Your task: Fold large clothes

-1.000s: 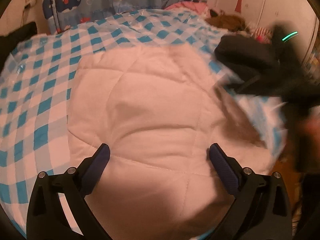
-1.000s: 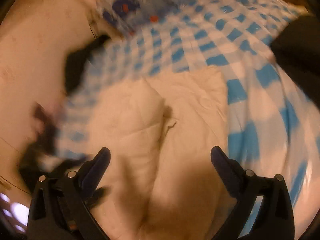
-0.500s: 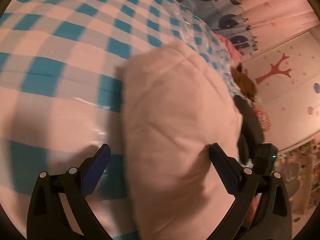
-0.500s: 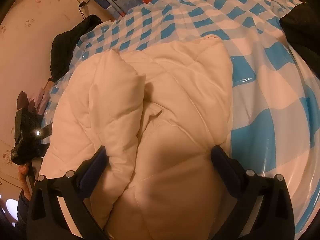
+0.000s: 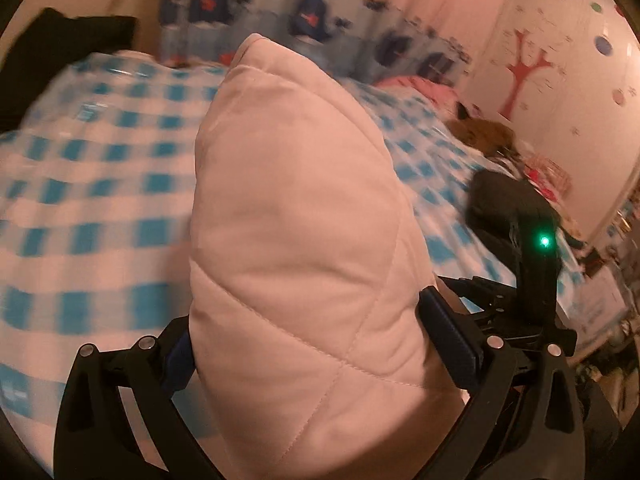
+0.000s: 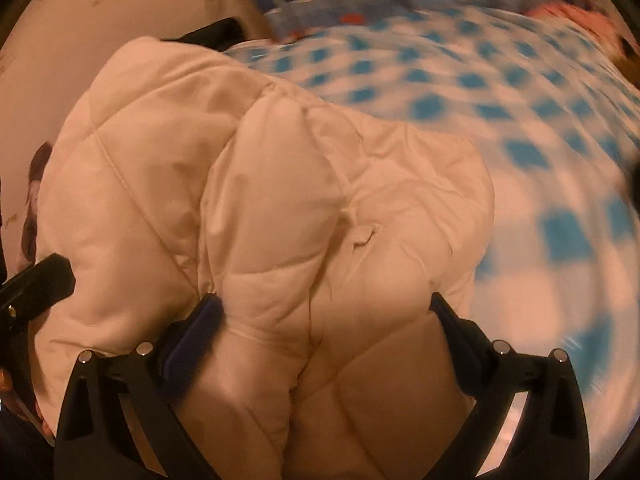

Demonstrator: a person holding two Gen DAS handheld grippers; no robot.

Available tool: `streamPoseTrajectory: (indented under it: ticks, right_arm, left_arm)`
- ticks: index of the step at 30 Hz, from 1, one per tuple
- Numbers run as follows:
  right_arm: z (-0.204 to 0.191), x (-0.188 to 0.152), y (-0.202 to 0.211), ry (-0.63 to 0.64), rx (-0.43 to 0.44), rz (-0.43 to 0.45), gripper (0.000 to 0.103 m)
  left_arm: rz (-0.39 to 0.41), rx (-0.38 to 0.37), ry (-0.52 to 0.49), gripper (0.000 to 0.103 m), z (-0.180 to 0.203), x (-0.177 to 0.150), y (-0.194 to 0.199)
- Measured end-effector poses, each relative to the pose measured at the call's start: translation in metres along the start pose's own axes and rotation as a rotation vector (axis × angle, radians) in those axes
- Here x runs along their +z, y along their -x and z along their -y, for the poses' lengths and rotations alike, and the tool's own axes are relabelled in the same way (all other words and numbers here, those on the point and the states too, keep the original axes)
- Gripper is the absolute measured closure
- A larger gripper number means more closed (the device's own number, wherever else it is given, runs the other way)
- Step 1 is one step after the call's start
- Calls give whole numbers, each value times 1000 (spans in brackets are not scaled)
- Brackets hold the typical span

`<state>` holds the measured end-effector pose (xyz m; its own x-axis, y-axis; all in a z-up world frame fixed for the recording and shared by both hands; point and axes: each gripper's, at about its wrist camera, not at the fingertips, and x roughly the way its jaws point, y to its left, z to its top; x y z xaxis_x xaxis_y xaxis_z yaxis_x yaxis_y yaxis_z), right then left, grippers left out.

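Note:
A puffy cream quilted jacket (image 5: 296, 240) lies folded on the blue-and-white checked bed cover (image 5: 92, 200). In the left wrist view my left gripper (image 5: 316, 344) has its jaws wide apart with the jacket's thick folded edge bulging between them. In the right wrist view the jacket (image 6: 280, 208) fills the foreground and my right gripper (image 6: 324, 320) also straddles its bunched folds with jaws wide. The right gripper, with a green light, shows at the jacket's right side in the left wrist view (image 5: 536, 272). The left gripper shows at the far left of the right wrist view (image 6: 32, 288).
A dark garment (image 5: 500, 196) lies on the bed to the right, with a brown plush (image 5: 480, 132) and pink items behind it. A black cloth (image 5: 60, 40) hangs at the back left. A whale-print curtain (image 5: 312, 20) and a wall stand behind the bed.
Both grippers have moved in onto the jacket. Its folded edges now bulge between the jaws, and the jacket appears bunched up and raised off the bed cover.

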<state>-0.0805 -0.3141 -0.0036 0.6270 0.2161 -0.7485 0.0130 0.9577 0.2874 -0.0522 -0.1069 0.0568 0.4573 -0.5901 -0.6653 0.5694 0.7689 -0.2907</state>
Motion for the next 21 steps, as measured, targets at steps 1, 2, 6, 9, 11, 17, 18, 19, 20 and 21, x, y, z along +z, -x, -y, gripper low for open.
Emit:
streamPoseTrajectory:
  ticks: [1, 2, 6, 9, 11, 17, 18, 19, 20, 21]
  right_arm:
    - [-19, 7, -15, 12, 24, -1, 6]
    - [-41, 13, -33, 23, 53, -11, 6]
    - [-104, 20, -107, 113, 60, -98, 5]
    - [-106, 14, -125, 148, 75, -107, 5]
    - [-95, 9, -121, 143, 96, -113, 5]
    - [-75, 22, -106, 72, 133, -224, 5]
    - [-74, 29, -96, 47, 132, -214, 5]
    - [-75, 38, -87, 29, 137, -180, 5]
    - [-78, 52, -71, 5, 175, -117, 5]
    - [-83, 62, -63, -8, 206, -83, 5]
  left_arm:
    - [12, 43, 8, 9, -22, 6, 13]
    - [18, 80, 17, 9, -42, 11, 23]
    - [-71, 262, 73, 9, -137, 15, 35]
    - [-151, 346, 157, 9, -196, -6, 20]
    - [-98, 262, 201, 9, -200, -17, 30]
    - [186, 133, 162, 9, -159, -19, 80]
    - [157, 129, 112, 9, -149, -17, 72]
    - [103, 121, 55, 9, -141, -18, 57]
    - [56, 105, 38, 9, -136, -21, 42]
    - [21, 126, 33, 9, -135, -26, 26]
